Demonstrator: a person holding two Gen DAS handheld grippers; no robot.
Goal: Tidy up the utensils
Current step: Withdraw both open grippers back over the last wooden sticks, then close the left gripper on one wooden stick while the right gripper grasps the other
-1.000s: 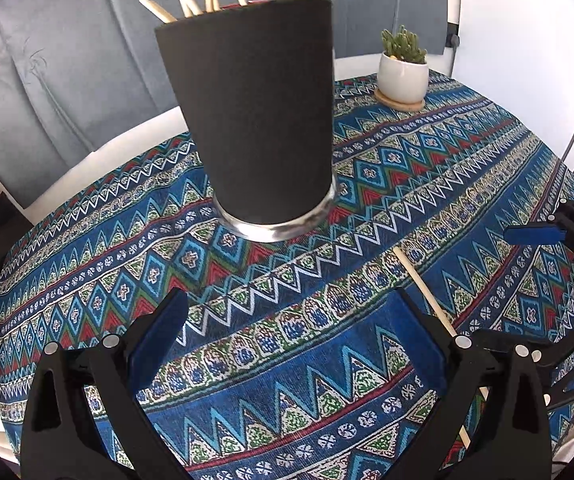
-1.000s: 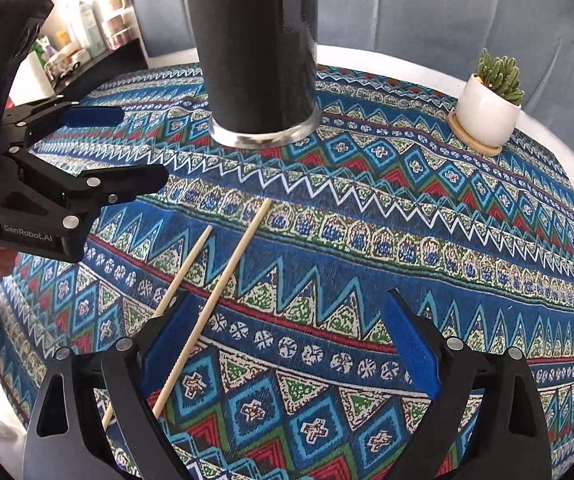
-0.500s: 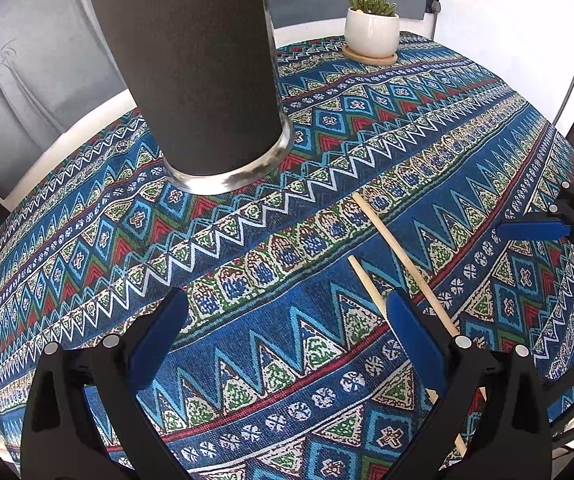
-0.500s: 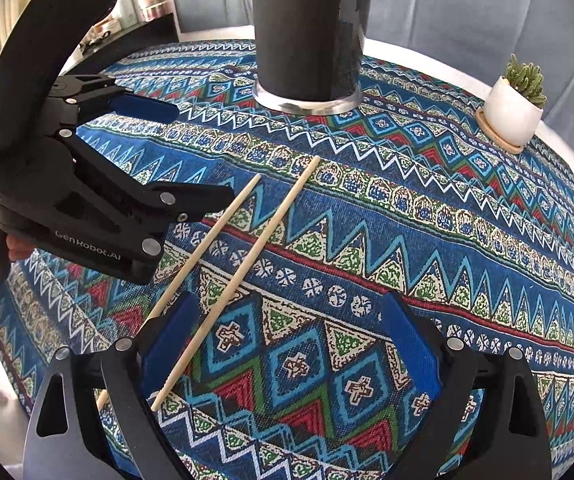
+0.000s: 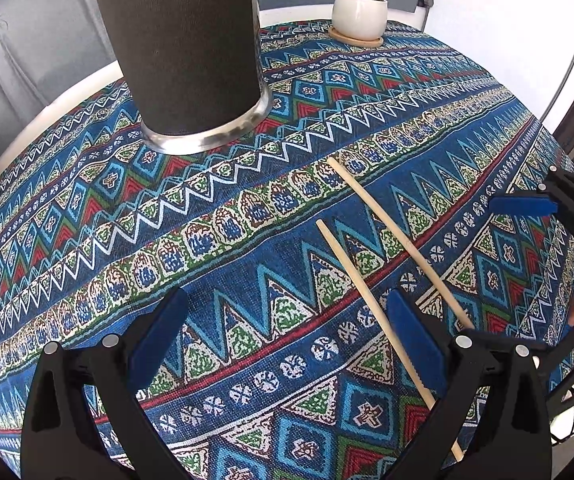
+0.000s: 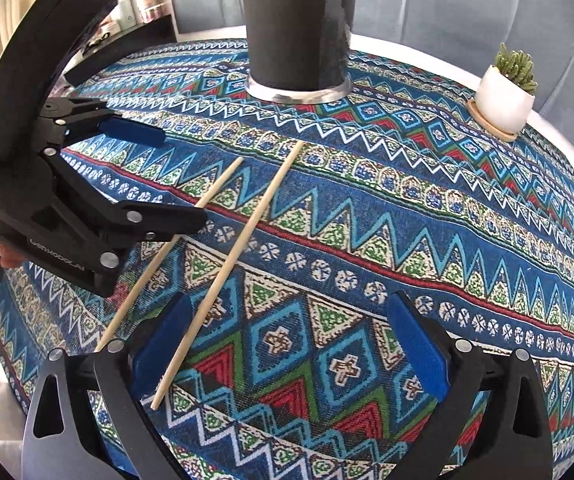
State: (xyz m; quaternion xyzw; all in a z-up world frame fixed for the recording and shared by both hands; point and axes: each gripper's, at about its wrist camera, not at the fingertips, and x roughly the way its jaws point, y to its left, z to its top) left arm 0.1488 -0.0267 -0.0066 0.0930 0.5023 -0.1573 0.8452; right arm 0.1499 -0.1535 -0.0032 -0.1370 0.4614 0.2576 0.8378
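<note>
Both the left gripper (image 5: pixel 287 332) and right gripper (image 6: pixel 287 336) stand wide apart, holding nothing. Two chopsticks (image 6: pixel 243 240) lie loose on the tablecloth (image 6: pixel 407 208), near the black holder (image 6: pixel 297 20), evidently awaiting collection.

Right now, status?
Left gripper open, right gripper open, both empty. Two chopsticks flat on tablecloth. Black holder beyond; nothing between.

Black tongs (image 6: pixel 287 352), blue pads (image 6: pixel 417 350), silver screws, white "GenRobot.AI" lettering.

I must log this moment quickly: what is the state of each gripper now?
Left gripper: open, holding nothing, above the tablecloth.
Right gripper: open, holding nothing; one chopstick lies between its jaws, not gripped.
</note>
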